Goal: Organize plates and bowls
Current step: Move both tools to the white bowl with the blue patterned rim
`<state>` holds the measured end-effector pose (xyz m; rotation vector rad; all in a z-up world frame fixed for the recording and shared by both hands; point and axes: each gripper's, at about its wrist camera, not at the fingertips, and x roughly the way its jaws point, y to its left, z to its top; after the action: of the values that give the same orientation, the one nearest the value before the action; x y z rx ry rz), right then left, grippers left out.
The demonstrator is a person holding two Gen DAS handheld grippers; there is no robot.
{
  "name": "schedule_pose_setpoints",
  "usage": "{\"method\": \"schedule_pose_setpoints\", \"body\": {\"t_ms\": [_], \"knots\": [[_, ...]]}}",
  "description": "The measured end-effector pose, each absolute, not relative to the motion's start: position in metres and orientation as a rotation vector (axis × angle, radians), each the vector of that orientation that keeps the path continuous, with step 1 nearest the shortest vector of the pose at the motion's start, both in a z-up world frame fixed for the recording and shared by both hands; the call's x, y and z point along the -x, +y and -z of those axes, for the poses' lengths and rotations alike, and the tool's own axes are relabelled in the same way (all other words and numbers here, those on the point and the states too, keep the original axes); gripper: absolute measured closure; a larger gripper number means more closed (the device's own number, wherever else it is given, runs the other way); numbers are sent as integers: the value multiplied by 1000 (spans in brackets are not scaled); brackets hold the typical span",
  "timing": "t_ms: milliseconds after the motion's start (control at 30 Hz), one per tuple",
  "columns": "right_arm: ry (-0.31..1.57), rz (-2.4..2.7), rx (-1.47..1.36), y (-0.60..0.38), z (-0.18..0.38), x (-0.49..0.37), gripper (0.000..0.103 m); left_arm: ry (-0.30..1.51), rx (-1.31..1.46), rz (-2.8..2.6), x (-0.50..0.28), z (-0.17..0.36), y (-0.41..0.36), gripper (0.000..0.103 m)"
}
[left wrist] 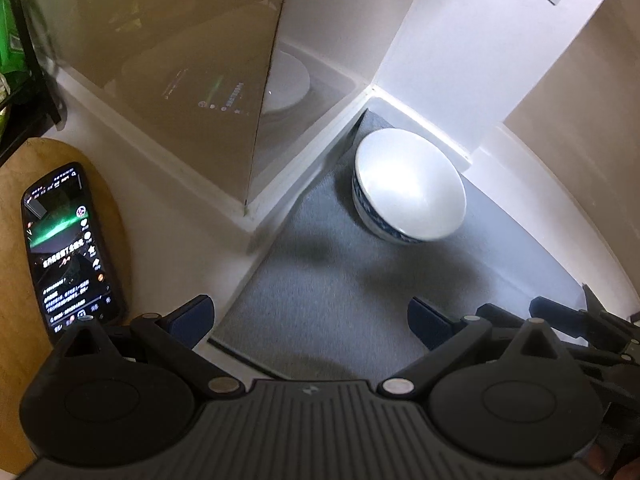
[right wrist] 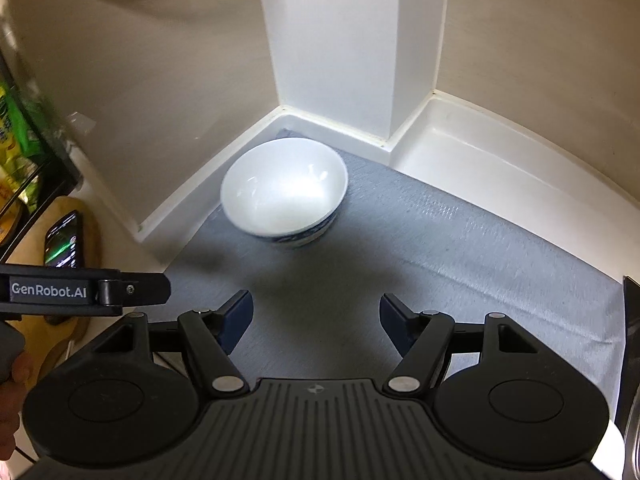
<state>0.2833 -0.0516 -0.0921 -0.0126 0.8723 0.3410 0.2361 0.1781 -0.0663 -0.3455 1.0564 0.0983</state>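
The white blue-patterned bowl [right wrist: 284, 192] sits upright on the grey mat [right wrist: 440, 248], at twelve o'clock from the right gripper [right wrist: 316, 322] — well apart. Both it and the left gripper [left wrist: 310, 322] gape wide, holding nothing — from the left, the bowl lies at one o'clock.

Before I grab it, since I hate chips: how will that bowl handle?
The bowl looks glazed and glossy, so probably slippery and chip-prone. Its base seems narrow under a wide rim, so a rim push may tip it. The grey mat beneath might resist sliding.
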Motion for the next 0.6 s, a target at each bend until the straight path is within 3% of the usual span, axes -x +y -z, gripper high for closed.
{"method": "schedule_pose_setpoints", "body": {"t_ms": [600], "knots": [[879,-304,-142,-71,112,-354,31,1058,422,-223,-283,81,171,0]]}}
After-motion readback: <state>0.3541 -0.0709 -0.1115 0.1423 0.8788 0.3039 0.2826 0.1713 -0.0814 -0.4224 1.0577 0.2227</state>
